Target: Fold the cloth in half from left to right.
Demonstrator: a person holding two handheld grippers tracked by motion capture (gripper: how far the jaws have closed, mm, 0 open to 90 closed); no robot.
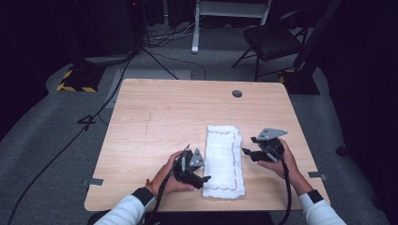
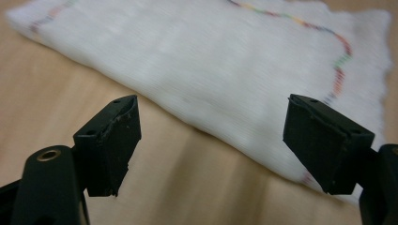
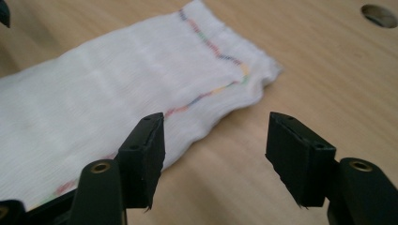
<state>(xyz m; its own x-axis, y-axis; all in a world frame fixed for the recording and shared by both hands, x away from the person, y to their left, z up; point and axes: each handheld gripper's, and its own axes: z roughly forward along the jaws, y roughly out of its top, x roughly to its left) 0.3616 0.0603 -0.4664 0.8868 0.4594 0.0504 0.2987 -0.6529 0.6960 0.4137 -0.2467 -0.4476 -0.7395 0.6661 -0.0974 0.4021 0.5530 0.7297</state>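
My folded white towel (image 1: 224, 160) lies flat near the table's (image 1: 155, 117) front edge, ungrasped, both my left gripper (image 1: 202, 178) and right gripper (image 1: 246, 151) fingers wide beside it.

Towel (image 2: 225, 61) blurred, far corners cut off by frame edge.

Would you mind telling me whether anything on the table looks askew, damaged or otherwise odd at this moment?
Nothing stands out. The folded white cloth lies flat on the wooden table, only slightly slanted to its edges, its coloured stitching intact. The left gripper and right gripper sit open on either side of it, holding nothing.
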